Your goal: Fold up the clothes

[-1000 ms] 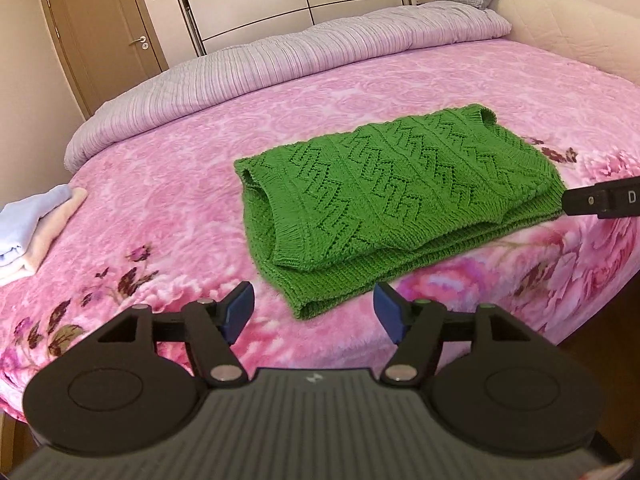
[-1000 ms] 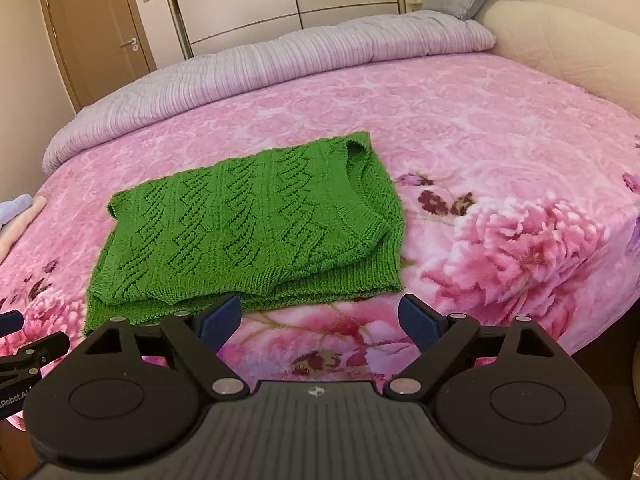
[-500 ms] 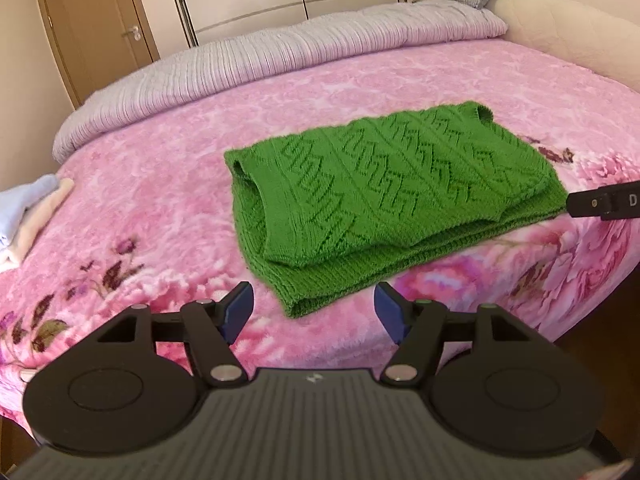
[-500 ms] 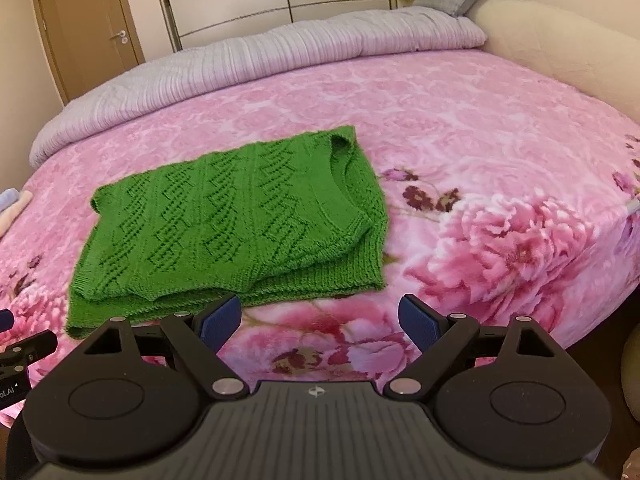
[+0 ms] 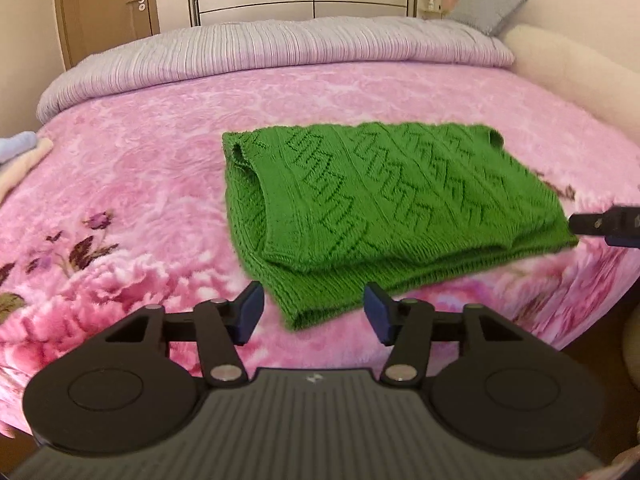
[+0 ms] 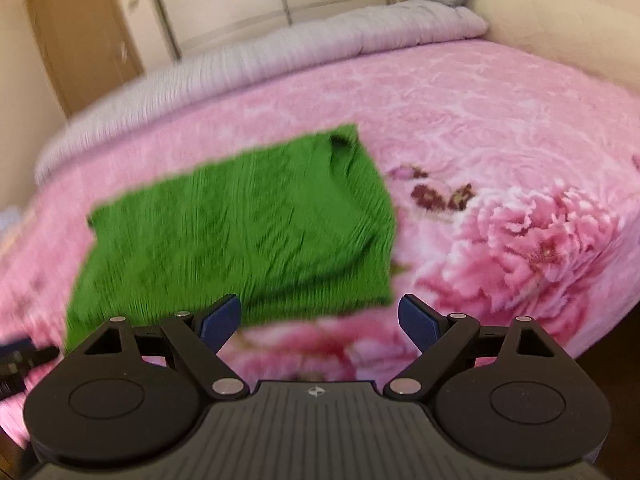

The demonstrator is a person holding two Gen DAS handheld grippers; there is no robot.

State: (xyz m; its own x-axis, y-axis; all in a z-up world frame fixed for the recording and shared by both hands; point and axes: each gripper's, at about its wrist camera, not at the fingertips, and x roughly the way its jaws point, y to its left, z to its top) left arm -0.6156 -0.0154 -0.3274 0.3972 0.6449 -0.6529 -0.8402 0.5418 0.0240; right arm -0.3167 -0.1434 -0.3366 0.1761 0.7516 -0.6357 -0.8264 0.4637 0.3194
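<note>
Both grippers have come a little closer to the green sweater (image 5: 384, 204) than a second ago, and its near corner now sits between the blue fingertips of the left gripper (image 5: 314, 312). Its jaws are closing, but they do not press on the knit yet. The right gripper (image 6: 320, 322) stands wide with nothing in it, just in front of the sweater's near edge, close to its right corner.

The sweater lies folded on the pink flowered blanket (image 5: 132, 184), near the front edge of the bed and far from the lilac duvet (image 5: 260, 48) at the back edge. A small pile of pale clothes (image 5: 20, 156) rests at the left edge.

I judge the sweater to be soft, thick and rather light. It has an open knit that stretches and can catch on a fingertip. The layers may slide apart, so each gripper should take all layers at one near corner, through the firm ribbed hem.
</note>
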